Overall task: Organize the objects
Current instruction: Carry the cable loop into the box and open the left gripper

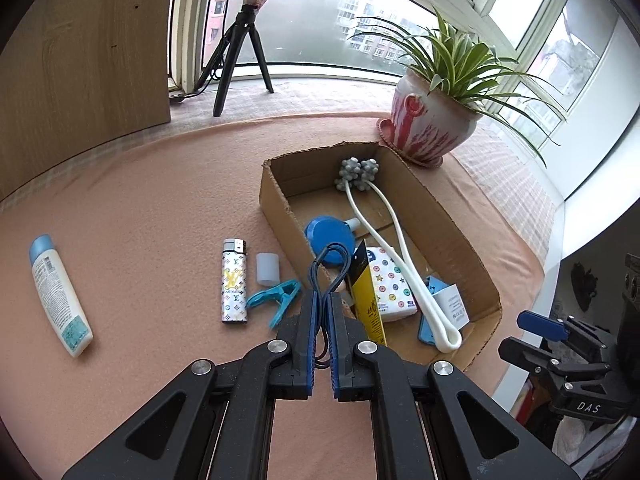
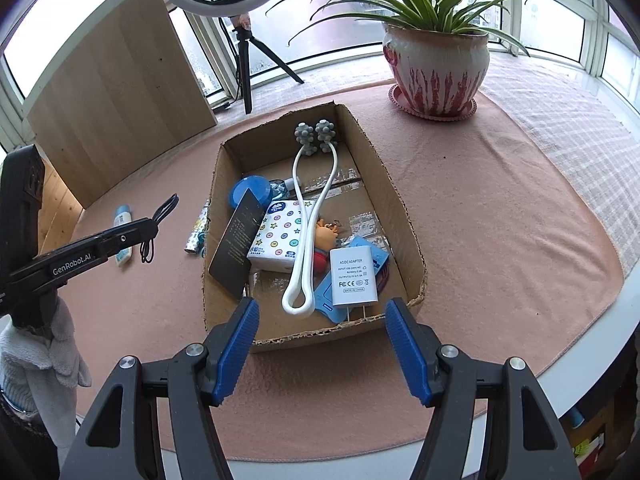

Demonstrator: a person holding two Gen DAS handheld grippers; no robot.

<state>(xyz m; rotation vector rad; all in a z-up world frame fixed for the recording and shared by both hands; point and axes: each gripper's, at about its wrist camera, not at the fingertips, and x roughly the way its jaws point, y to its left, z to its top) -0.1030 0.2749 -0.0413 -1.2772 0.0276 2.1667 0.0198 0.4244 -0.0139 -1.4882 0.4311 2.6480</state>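
My left gripper [image 1: 323, 300] is shut on a dark looped cable [image 1: 329, 266], held in the air above the cloth just left of the cardboard box [image 1: 452, 216]. The same cable [image 2: 160, 216] dangles from it in the right wrist view. On the cloth lie a lotion bottle [image 1: 60, 296], a patterned lighter [image 1: 234, 280], a translucent cap [image 1: 267, 268] and a blue clip [image 1: 280, 300]. Inside the box [image 2: 380, 160] are a white massager [image 2: 298, 264], a tissue pack [image 2: 280, 240], a white adapter [image 2: 354, 282] and a black packet [image 2: 238, 248]. My right gripper [image 2: 321, 306] hangs open over the box's near wall, holding nothing.
A potted plant [image 2: 436, 68] stands behind the box. A ring light on a tripod [image 2: 244, 60] and a wooden board [image 2: 120, 100] are at the back left. The pink cloth [image 2: 500, 220] ends at the white table edge [image 2: 600, 340] on the right.
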